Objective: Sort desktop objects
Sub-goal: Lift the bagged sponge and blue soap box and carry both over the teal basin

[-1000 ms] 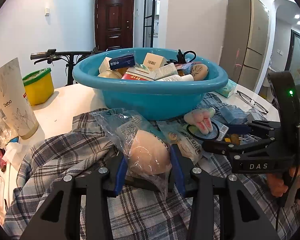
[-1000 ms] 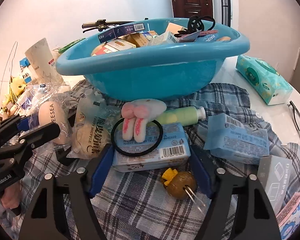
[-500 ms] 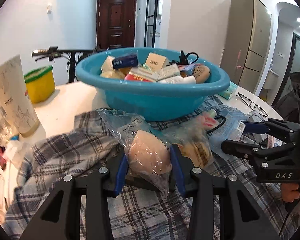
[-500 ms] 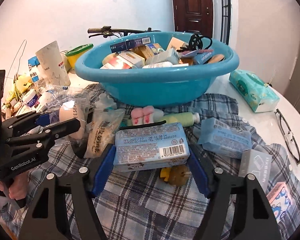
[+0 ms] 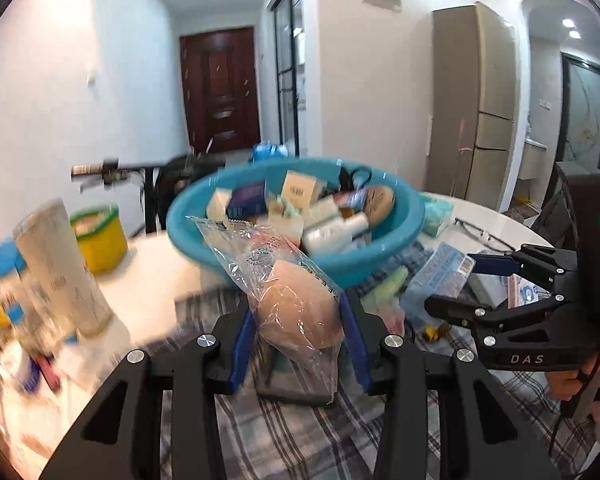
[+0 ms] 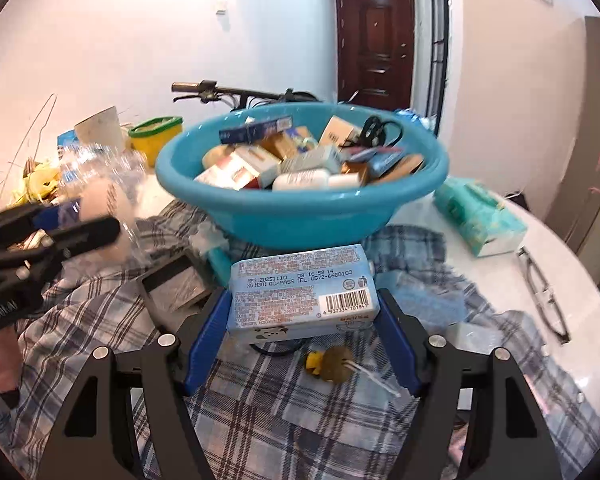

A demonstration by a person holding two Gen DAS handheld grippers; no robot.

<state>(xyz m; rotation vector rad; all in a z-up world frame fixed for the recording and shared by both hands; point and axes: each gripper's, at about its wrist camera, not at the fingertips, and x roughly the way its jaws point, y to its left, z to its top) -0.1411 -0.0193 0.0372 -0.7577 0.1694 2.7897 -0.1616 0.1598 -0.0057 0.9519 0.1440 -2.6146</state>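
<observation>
Your left hand-held gripper (image 5: pixel 298 332) clamps bagged sponge (image 5: pixel 300 312), right hand-held gripper (image 6: pixel 302 320) clamps wipes pack (image 6: pixel 302 294); both raised clear of tabletop clutter, likely headed for basin (image 6: pixel 300 208).

My left gripper (image 5: pixel 298 346) is pointing forward and downward, its jaws pressing on a bagged item. My right gripper (image 6: pixel 302 334) is angling downward, its jaws clamping a flat pack. My hands are gripping both handles.

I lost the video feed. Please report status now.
Left gripper shut on bagged sponge. Right gripper shut on blue pack. Teal basin ahead, already full.
</observation>
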